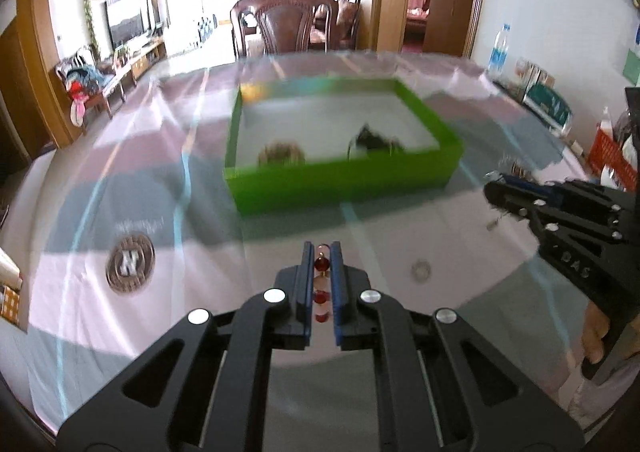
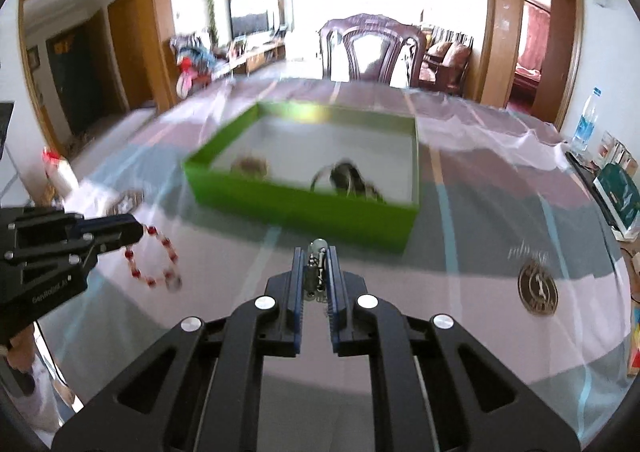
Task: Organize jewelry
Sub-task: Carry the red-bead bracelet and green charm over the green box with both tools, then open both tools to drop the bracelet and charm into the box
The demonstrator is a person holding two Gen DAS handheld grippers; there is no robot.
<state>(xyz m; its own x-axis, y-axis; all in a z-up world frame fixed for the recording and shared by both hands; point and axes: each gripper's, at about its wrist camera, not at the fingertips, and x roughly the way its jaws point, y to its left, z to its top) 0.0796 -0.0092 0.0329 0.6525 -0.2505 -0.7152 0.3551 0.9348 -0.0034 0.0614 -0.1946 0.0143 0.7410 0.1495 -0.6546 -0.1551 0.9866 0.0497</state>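
Note:
My left gripper (image 1: 322, 248) is shut on a red and clear bead bracelet (image 1: 322, 264); in the right wrist view the bracelet (image 2: 154, 260) hangs in a loop from that gripper (image 2: 138, 230). My right gripper (image 2: 316, 252) is shut on a small silver metal jewelry piece (image 2: 316, 268); in the left wrist view it (image 1: 490, 188) holds something small that dangles. Both are held above the table, in front of an open green box (image 1: 340, 184) that also shows in the right wrist view (image 2: 304, 204). The box holds a brownish piece (image 1: 280, 152) and a dark piece (image 1: 372, 140).
The table has a pink and grey cloth under clear plastic with a round emblem (image 1: 130, 264). A small round object (image 1: 421, 269) lies on the table. A wooden chair (image 1: 288, 24) stands at the far side. Boxes, a bottle and a red basket (image 1: 610, 156) stand at the right.

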